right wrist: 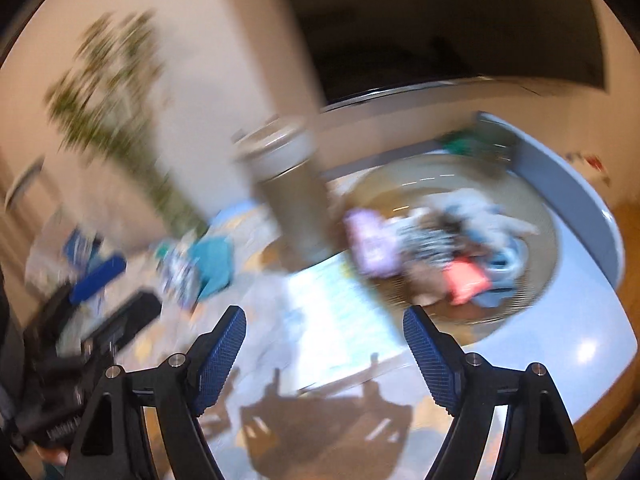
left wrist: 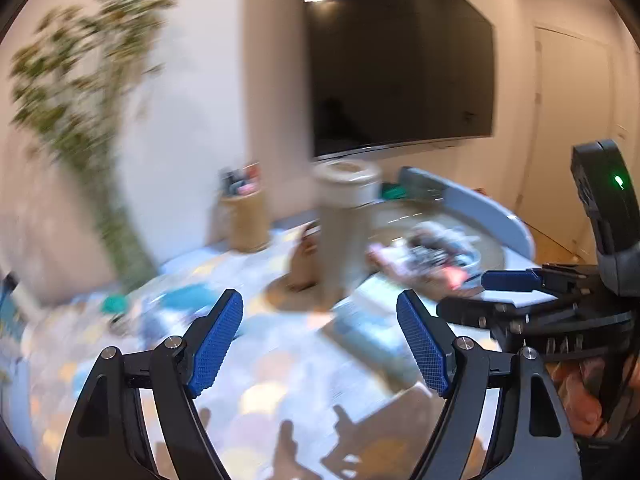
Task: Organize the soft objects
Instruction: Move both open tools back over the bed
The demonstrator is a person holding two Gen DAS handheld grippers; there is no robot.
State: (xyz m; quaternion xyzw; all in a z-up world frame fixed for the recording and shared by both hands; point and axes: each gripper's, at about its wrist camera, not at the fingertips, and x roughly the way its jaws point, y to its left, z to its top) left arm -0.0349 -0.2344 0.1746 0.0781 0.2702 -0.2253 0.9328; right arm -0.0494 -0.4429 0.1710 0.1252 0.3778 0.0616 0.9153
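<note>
The left wrist view is showing things the right wrist view is missing: a wooden pencil cup standing by the wall, a pale door at the far right, and the right gripper reaching in from the right edge with a green light glowing on its housing. The right wrist view is giving the clearer look down into the wide round tray, where the heap of soft cloth pieces is lying: lilac, black-and-white striped, pink and light blue ones bunched together; it is also catching the left gripper low at its left edge, heavily blurred. Both views are smeared, so small detail is not readable. A tall beige cylinder is standing on the patterned table between the grippers and the tray, partly hiding the tray's left part, and a dark wall screen and a leafy plant are filling the background. A teal cloth is lying apart on the table, to the left of the cylinder. Both grippers are hovering with their blue fingers spread wide and nothing between them. The heap is sitting well beyond the fingertips, ahead and to the right in both views, and touching neither gripper.
</note>
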